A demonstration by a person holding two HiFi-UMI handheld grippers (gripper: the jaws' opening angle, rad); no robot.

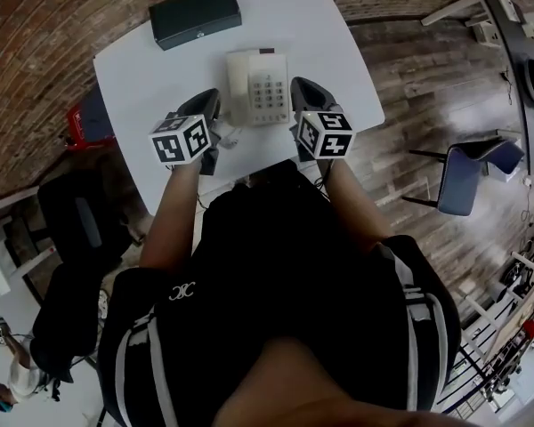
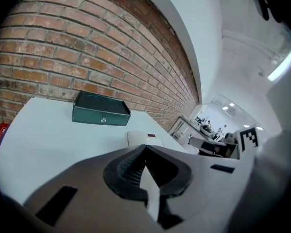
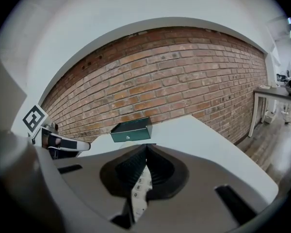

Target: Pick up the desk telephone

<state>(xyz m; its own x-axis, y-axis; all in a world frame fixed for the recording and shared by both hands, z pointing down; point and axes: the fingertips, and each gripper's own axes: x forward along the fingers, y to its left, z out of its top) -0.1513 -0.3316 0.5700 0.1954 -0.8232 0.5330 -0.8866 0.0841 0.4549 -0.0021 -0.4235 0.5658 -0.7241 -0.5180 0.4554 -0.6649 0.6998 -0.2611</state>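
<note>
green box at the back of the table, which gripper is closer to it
Left. The left gripper is beside the telephone's left edge, almost straight in front of the green box. The right gripper is across the telephone, farther off to the right.

Office: brick wall, desk, telephone

A red brick wall runs along the far side behind the white worktop, with a blue chair on the wooden plank floor at right.
</note>
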